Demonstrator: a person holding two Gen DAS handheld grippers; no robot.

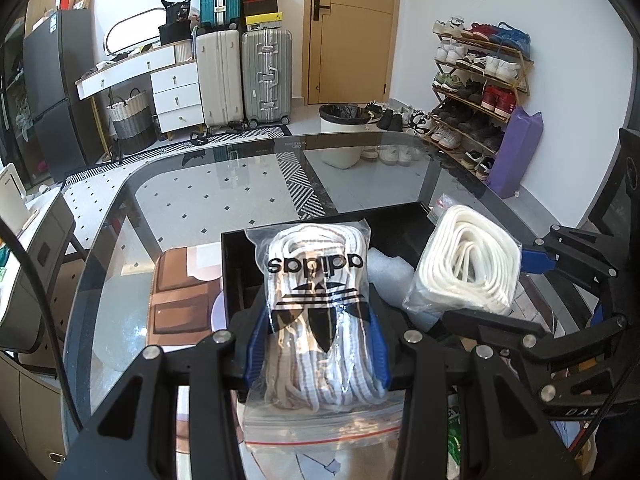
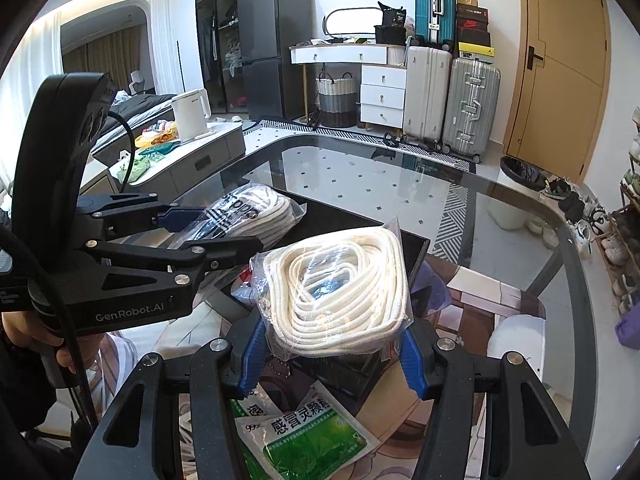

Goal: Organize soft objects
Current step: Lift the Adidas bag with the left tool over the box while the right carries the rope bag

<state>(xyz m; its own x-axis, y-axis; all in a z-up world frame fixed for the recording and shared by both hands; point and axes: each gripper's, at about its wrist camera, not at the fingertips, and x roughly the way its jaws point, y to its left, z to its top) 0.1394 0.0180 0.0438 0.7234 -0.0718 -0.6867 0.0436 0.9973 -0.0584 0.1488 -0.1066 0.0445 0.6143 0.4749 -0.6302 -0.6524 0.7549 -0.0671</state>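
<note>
My left gripper (image 1: pixel 318 344) is shut on a clear adidas bag of striped white laces (image 1: pixel 320 300) and holds it over the near edge of a black tray (image 1: pixel 248 276) on the glass table. My right gripper (image 2: pixel 332 348) is shut on a clear bag of plain white laces (image 2: pixel 340 280), held above the tray's right side (image 2: pixel 412 248). That bag also shows in the left wrist view (image 1: pixel 468 264), and the adidas bag shows in the right wrist view (image 2: pixel 248 212). A white foam piece (image 1: pixel 388 276) lies inside the tray.
A green medicine sachet (image 2: pixel 304 436) lies on the table below my right gripper. A brown patterned mat (image 1: pixel 180 300) lies under the glass left of the tray. A white bin (image 1: pixel 344 132), a shoe rack (image 1: pixel 480 80) and suitcases (image 1: pixel 244 76) stand beyond the table.
</note>
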